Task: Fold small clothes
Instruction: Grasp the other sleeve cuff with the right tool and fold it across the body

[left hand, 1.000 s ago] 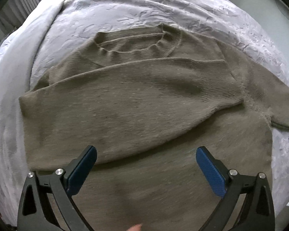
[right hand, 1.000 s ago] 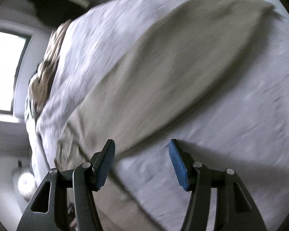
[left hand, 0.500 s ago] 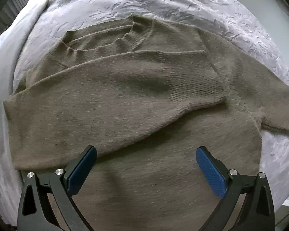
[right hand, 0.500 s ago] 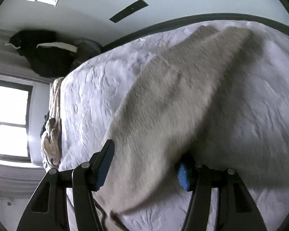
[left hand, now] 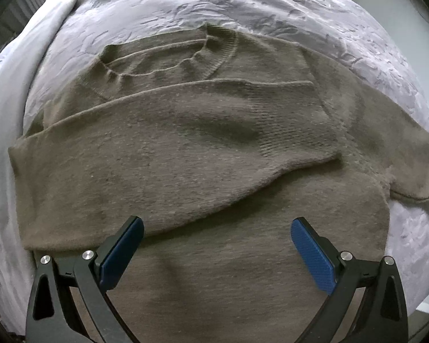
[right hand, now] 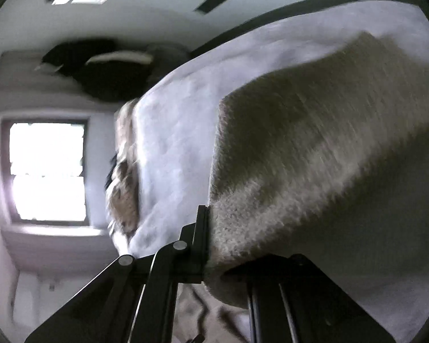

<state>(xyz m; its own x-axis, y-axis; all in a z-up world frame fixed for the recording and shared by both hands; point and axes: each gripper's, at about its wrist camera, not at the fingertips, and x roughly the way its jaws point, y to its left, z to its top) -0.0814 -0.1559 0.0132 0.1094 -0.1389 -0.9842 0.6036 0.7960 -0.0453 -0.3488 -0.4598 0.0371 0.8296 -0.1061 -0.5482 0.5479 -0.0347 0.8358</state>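
The sweater (left hand: pixel 203 177) lies flat on the bed (left hand: pixel 186 8), one sleeve crossed over. The right claw (right hand: pixel 211 245) has just closed, seemingly pinching the other sleeve (right hand: pixel 314 154) at frame right for folding; the left claw (left hand: pixel 217 245) hangs spread above the hem.

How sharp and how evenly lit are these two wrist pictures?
Left wrist view: crisp knit on the sweater, soft even light, fisheye bending at the edges. Right wrist view: motion-smeared sleeve, and the window is blown out white.
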